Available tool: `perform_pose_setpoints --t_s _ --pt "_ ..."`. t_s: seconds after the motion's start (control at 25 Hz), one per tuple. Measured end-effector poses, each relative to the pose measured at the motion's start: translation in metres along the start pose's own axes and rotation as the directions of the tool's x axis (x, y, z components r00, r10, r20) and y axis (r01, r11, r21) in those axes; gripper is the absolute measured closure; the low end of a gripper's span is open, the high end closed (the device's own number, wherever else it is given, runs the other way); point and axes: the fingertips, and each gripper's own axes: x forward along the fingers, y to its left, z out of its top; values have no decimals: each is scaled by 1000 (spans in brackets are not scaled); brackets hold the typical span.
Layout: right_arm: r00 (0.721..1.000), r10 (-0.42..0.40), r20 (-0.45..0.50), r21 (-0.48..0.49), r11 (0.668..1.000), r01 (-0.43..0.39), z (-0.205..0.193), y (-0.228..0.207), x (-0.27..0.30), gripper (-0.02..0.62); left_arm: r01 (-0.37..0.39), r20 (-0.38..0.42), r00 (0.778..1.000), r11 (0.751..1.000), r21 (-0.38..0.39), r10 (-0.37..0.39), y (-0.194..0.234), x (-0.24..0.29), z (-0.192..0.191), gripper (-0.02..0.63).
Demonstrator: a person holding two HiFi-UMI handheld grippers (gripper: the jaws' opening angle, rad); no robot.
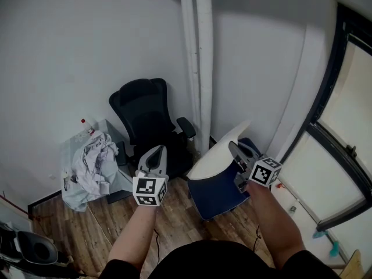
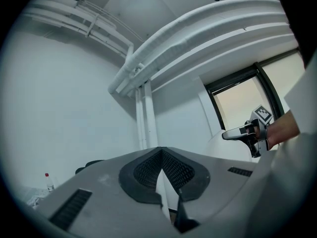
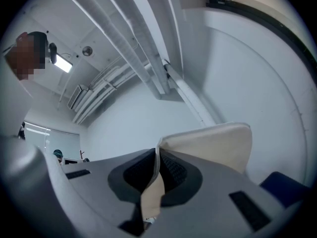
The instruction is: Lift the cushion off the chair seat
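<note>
Head view: blue chair (image 1: 220,195) is my landmark, low centre-right on the wood floor (image 1: 174,220). Cream cushion (image 1: 216,154) sits over its seat, tilted, far end raised toward the wall behind the chair. Can't tell if the low end touches the seat. R gripper (image 1: 233,146) is at the cushion's edge above the chair, my hand (image 1: 268,205) behind it. L gripper (image 1: 156,151) is off to the chair's left, well apart from the cushion, not touching anything. Black office chair (image 1: 148,124) stands behind-left of the blue chair, white pipes (image 1: 195,57) run up the wall behind it, window (image 1: 349,127) to its right. Further left of the blue chair: small table (image 1: 119,156) w/ crumpled cloth (image 1: 93,164) on it.

L gripper view: jaws closed tip to tip, nothing between them, just wall & pipes beyond. R gripper shows far right w/ the pale cushion beside it.

R gripper view: jaws clamped on a fold of the cream cushion, fabric pinched between the pads, rest of the cushion fanning up and right. A corner of the blue chair shows below-right of it
</note>
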Motion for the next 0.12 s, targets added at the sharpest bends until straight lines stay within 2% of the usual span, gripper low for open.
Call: perform_pose_setpoints --t_s 0.12 --pt "1000 6 -2 -2 1000 -6 1 0 0 566 0 6 1000 1000 0 0 -3 3 3 601"
